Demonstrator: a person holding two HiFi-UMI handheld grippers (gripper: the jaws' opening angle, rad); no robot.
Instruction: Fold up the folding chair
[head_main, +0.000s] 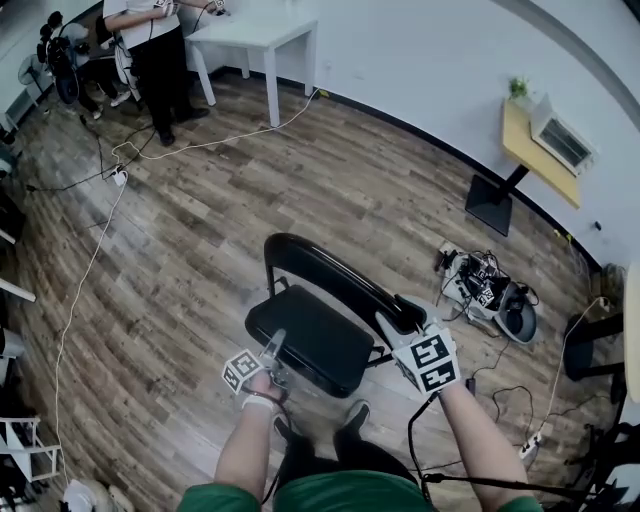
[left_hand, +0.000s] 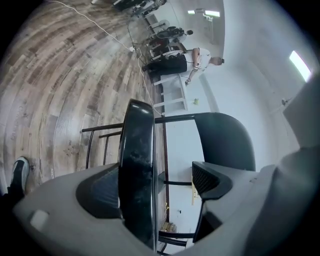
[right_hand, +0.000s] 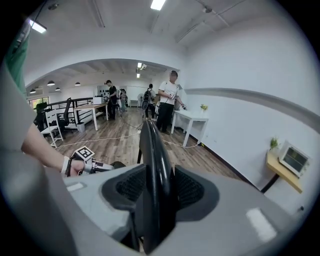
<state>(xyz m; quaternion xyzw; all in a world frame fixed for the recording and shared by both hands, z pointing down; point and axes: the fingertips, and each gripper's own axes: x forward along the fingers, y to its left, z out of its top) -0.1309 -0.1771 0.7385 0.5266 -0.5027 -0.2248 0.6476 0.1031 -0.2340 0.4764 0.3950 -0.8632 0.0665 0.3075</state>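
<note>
**Seat edge in your left claw, backrest gripped in your right**

The folding chair (head_main: 318, 318) stands on the wood floor (head_main: 190, 210) right in front of your feet, still unfolded. Its backrest (head_main: 335, 275) is on the far side, with its long axis running from upper left to lower right in the head view. The seat (head_main: 312, 342) lies between you and the backrest, its front edge towards you.

Your left claw (head_main: 273, 351) is at the seat's near left corner, so it is the hand placed to swing the seat up and away from you, towards the backrest. In the left gripper view the seat's edge stands between the jaws. It lies against one pad while a clear gap shows at the other, so this claw is released, not clamped.

Your right claw (right_hand: 156, 190) is clenched on the backrest near its right end. Both pads press the black panel, which looks set to steady the frame.
</note>
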